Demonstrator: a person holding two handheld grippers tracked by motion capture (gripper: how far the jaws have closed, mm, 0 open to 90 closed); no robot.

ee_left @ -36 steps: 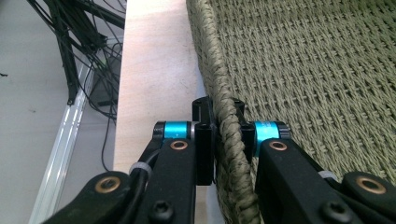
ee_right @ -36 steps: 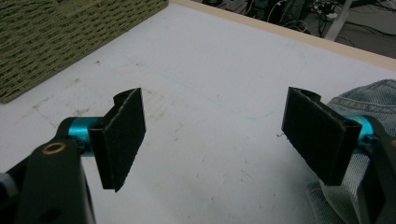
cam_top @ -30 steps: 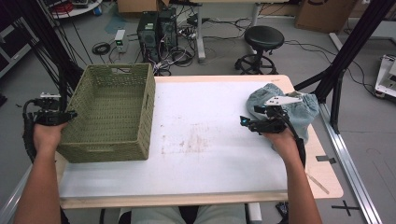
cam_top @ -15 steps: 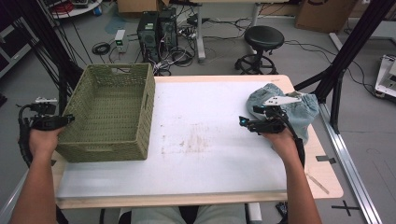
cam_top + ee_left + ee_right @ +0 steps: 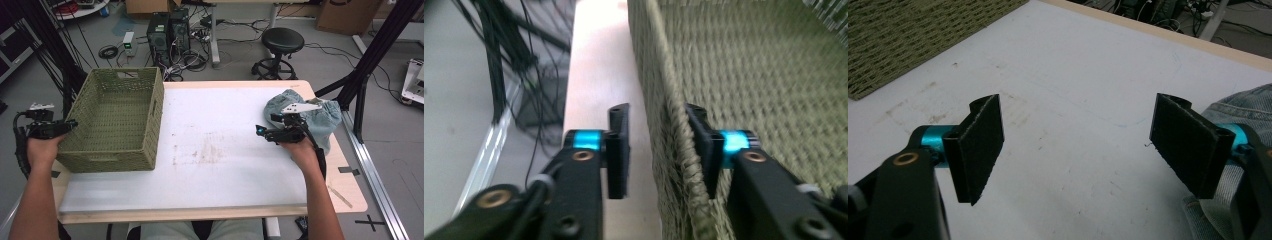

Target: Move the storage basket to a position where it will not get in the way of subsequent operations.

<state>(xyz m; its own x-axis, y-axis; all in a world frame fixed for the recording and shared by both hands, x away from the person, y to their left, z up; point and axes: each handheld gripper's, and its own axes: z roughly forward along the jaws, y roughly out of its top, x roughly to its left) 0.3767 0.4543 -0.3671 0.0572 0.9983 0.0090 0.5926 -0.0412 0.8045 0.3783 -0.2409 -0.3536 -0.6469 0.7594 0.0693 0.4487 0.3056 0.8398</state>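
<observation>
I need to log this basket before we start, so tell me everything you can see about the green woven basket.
The basket is a rectangular, open-topped bin woven from olive-green fibre, with a braided rim and a cut-out handle slot in its far wall. It looks empty. It stands upright on the left part of the table, its left side near the table's edge. The left gripper straddles its left wall, one jaw inside and one outside, not closed on it; whether a jaw touches the rim is unclear.

The white table (image 5: pixel 225 150) lies bare between the woven basket (image 5: pixel 117 120) and the denim garment (image 5: pixel 305 112). The basket's wall blocks the left edge; the garment crowds the right.
</observation>
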